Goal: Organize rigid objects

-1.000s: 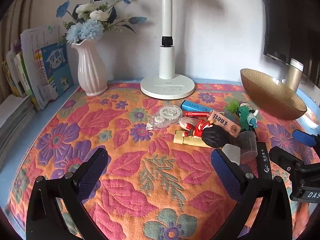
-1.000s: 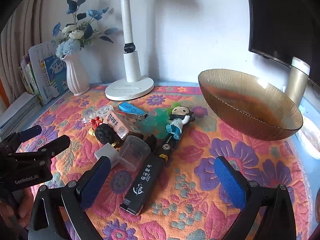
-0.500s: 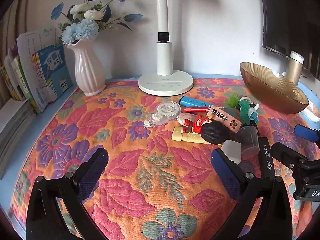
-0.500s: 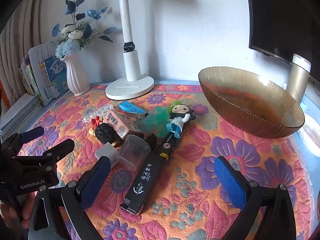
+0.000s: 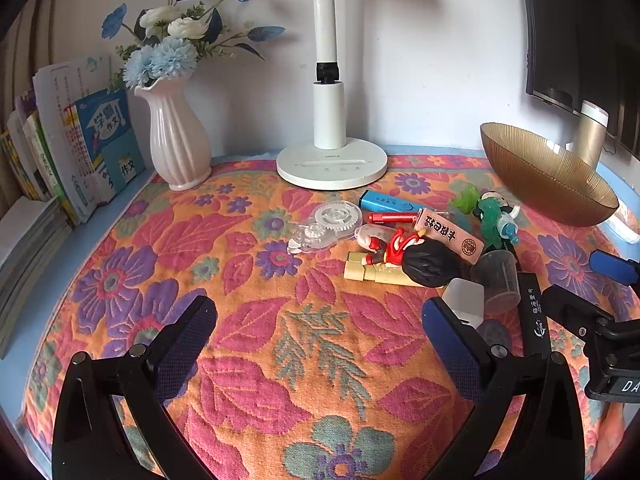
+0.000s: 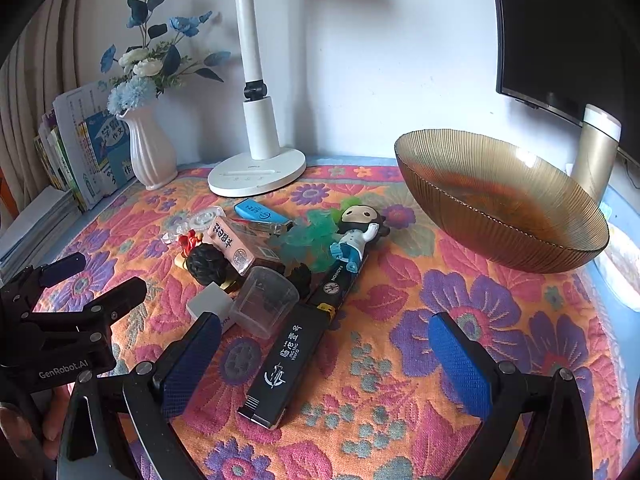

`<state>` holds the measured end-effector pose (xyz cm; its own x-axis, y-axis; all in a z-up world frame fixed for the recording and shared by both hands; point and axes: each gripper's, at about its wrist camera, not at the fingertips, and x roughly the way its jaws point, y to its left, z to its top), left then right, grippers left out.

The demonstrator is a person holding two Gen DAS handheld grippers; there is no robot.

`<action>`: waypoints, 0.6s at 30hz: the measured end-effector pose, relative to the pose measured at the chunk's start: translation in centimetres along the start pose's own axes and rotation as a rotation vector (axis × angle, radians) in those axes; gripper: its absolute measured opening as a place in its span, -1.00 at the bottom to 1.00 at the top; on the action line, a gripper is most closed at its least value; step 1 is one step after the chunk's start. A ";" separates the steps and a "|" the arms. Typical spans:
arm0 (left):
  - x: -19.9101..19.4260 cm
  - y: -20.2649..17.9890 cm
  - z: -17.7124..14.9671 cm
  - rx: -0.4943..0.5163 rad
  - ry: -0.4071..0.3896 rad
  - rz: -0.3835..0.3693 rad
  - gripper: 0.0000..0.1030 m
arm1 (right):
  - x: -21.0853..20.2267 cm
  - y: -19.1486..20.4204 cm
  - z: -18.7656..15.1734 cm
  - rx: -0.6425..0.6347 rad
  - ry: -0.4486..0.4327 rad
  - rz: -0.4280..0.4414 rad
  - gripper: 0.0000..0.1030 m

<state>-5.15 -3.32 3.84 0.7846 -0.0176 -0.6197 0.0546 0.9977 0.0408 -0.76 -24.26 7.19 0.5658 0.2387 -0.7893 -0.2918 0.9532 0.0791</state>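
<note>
A heap of small objects lies mid-cloth: a long black box (image 6: pixel 292 356), a clear plastic cup (image 6: pixel 266 300), a white cube (image 6: pixel 210 304), a black-haired figurine (image 5: pixel 416 262), a pink box (image 5: pixel 450 234), a blue lighter (image 5: pixel 390 204), a clear correction-tape dispenser (image 5: pixel 320 228) and a boy figurine (image 6: pixel 356 232). An amber glass bowl (image 6: pixel 504 204) stands at the right. My left gripper (image 5: pixel 320 344) is open and empty, left of the heap. My right gripper (image 6: pixel 326 364) is open and empty over the black box's near end.
A white desk lamp (image 5: pixel 332 160), a pink vase with blue flowers (image 5: pixel 176 140) and stacked books (image 5: pixel 80 148) line the back and left. A gold cylinder (image 6: pixel 596 152) and a dark monitor (image 6: pixel 560 28) stand behind the bowl. A floral cloth (image 5: pixel 240 360) covers the table.
Both grippers have drawn back and risen slightly, so the scene sits a little lower and farther away. The objects have not moved and the jaws stay open.
</note>
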 end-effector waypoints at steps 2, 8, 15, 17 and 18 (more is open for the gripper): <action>0.0 0.0 0.0 0.000 0.001 0.000 0.99 | 0.1 0.0 0.0 -0.004 0.002 -0.001 1.00; 0.1 0.0 0.0 -0.001 0.002 0.001 0.99 | 0.3 0.0 -0.1 -0.009 0.004 -0.001 1.00; 0.1 -0.1 0.0 0.000 0.003 0.001 0.99 | 0.3 0.0 -0.2 -0.010 0.004 0.001 1.00; 0.1 -0.1 0.0 0.001 0.004 0.001 0.99 | 0.3 0.1 -0.3 -0.008 0.004 0.001 1.00; 0.2 -0.1 0.0 0.003 0.005 0.001 0.99 | 0.3 0.1 -0.3 -0.008 0.005 0.001 1.00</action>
<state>-5.04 -3.40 3.71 0.7815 -0.0158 -0.6237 0.0550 0.9975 0.0437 -0.84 -24.15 6.81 0.5615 0.2384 -0.7924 -0.2983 0.9515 0.0749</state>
